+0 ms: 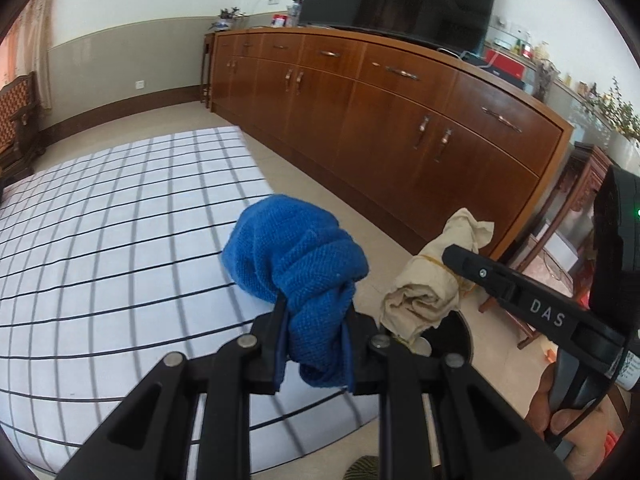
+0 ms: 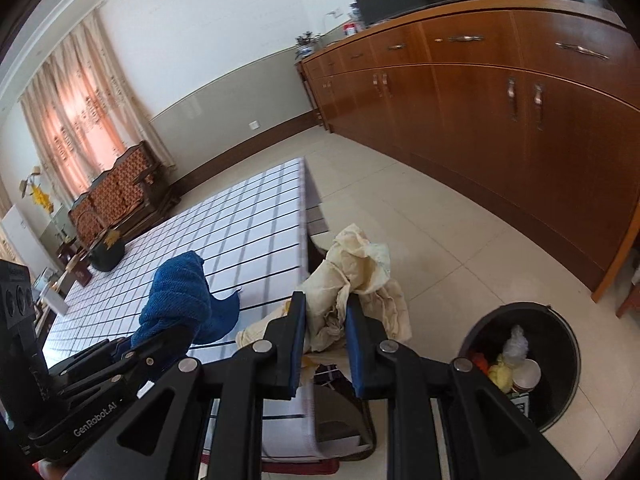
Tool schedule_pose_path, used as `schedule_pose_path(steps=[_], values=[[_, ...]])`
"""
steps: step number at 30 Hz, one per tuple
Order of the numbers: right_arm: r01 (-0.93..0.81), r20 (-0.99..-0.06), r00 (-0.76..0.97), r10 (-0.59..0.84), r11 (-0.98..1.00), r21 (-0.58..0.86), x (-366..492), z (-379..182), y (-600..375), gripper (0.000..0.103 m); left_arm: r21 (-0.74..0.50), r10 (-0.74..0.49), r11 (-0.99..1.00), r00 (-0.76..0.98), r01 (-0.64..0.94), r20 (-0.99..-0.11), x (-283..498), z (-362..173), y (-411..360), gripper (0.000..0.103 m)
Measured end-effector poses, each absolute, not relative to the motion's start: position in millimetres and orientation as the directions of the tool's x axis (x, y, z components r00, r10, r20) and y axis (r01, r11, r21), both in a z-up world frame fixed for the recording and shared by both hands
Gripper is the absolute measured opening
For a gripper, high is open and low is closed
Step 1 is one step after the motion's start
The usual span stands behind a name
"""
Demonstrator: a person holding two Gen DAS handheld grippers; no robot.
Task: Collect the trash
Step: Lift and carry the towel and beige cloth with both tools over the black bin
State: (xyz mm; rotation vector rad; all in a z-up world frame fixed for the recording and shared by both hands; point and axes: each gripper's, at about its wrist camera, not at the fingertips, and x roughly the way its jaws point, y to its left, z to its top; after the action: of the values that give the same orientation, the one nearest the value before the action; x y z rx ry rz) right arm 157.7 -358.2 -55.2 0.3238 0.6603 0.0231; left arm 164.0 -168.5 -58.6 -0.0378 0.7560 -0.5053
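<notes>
Showing 2 hand-held grippers, each clamped on a piece of cloth. Left wrist view: the left gripper has its jaws pressed tight on a bunched blue cloth, which bulges out ahead of the fingers over the checked tablecloth. To its right, the right gripper reaches in from the lower right (a person's hand grips its handle) and carries a crumpled cream cloth. Right wrist view: the right gripper is closed on the cream cloth, whose folds spill above and to both sides of the blue-padded fingers. The left gripper with the blue cloth lies at lower left, above the table edge. A black trash bin stands on the tiled floor at lower right, just beside the right gripper, already containing a paper cup and yellow and white scraps. A long wooden sideboard runs along the wall behind, well apart from the table.
</notes>
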Motion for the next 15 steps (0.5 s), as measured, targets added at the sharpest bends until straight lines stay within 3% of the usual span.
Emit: schedule_pose_path(steps=[15], values=[[0.32,-0.662,0.746,-0.073,0.911,0.261,119.7,-71.6,-473.0,0.02,-0.244,-0.552,0.789,0.475,0.564,-0.686,154.4,-78.0,-274.0,0.023]])
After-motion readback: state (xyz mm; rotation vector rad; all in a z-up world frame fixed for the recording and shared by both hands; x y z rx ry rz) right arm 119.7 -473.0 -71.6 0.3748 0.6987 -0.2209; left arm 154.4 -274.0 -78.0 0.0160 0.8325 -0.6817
